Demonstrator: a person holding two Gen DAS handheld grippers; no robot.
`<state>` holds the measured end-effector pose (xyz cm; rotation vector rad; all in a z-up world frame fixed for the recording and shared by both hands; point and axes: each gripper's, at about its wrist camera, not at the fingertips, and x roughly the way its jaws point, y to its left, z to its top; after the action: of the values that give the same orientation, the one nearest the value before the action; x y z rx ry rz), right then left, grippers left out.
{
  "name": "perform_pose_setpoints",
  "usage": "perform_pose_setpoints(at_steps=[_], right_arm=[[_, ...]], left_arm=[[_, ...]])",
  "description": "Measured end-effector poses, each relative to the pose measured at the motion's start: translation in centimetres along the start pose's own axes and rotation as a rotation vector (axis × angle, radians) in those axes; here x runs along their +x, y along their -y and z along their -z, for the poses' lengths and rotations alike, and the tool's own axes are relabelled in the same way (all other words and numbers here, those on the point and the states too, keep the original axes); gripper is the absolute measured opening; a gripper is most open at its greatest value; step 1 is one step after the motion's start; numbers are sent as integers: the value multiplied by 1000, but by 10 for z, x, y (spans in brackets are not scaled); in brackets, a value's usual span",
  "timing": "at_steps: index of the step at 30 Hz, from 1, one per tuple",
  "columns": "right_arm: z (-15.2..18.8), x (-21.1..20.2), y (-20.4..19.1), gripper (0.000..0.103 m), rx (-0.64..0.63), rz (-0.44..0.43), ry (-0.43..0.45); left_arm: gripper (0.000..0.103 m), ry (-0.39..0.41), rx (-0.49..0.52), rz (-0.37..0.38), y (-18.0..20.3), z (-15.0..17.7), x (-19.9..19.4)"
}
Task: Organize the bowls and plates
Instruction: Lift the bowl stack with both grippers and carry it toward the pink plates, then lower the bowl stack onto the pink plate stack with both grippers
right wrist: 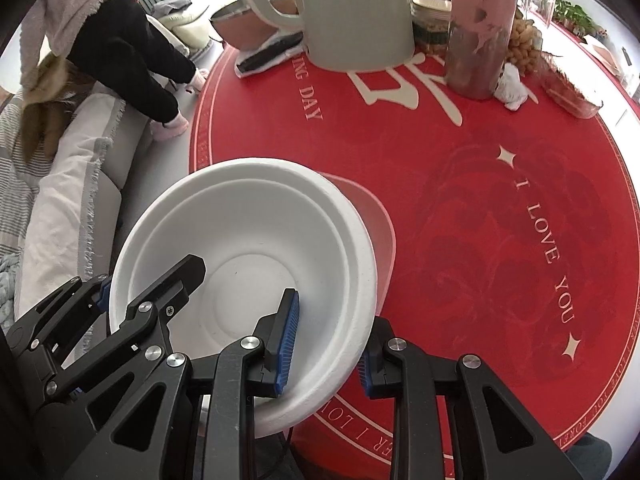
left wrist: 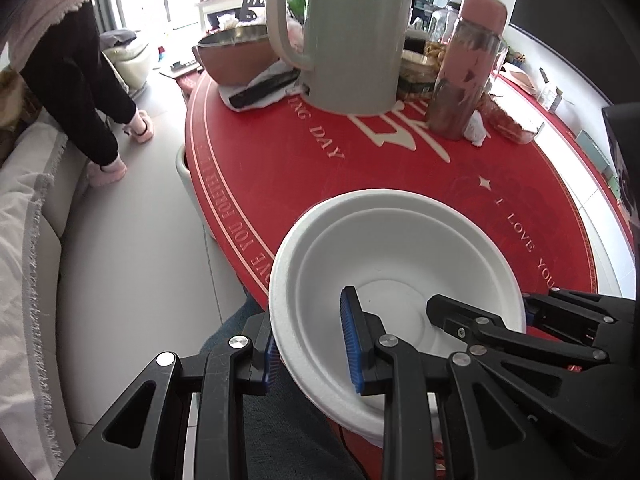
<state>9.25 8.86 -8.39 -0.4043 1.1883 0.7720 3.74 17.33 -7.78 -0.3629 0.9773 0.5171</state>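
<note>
Bowl (left wrist: 396, 280), white, sits tilted over the near left edge of the red table (left wrist: 280, 168), both grippers straddling its rim, left gripper (left wrist: 312, 354) and right gripper (right wrist: 326, 344) part-closed; sorting looks barely begun, no stack visible.

I read this as home living/dining room. Landmark: round table with red printed mat (left wrist: 260, 184). On its far side: big grey jug (left wrist: 352, 36), pink bottle (left wrist: 468, 68), snack jars. Left of table: sofa (left wrist: 36, 240), slippered person (left wrist: 76, 64). Beyond table: bright window.
</note>
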Motion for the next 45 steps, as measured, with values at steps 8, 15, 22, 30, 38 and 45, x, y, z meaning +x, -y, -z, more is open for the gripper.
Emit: perform_pose_setpoints(at_steps=[8, 15, 22, 30, 38, 45], right_arm=[[2, 12, 2, 29, 3, 11, -21], [-4, 17, 0, 29, -21, 51, 1], [-17, 20, 5, 29, -22, 63, 20], [-37, 25, 14, 29, -16, 68, 31], [-51, 28, 25, 29, -3, 59, 51], [-45, 20, 24, 29, -9, 54, 49]], left_arm=[[29, -31, -10, 7, -5, 4, 14], [29, -44, -31, 39, -10, 2, 26], [29, -23, -35, 44, -7, -8, 34], [29, -16, -24, 50, -2, -30, 48], [29, -17, -23, 51, 2, -43, 55], [29, -2, -9, 40, 6, -42, 45]])
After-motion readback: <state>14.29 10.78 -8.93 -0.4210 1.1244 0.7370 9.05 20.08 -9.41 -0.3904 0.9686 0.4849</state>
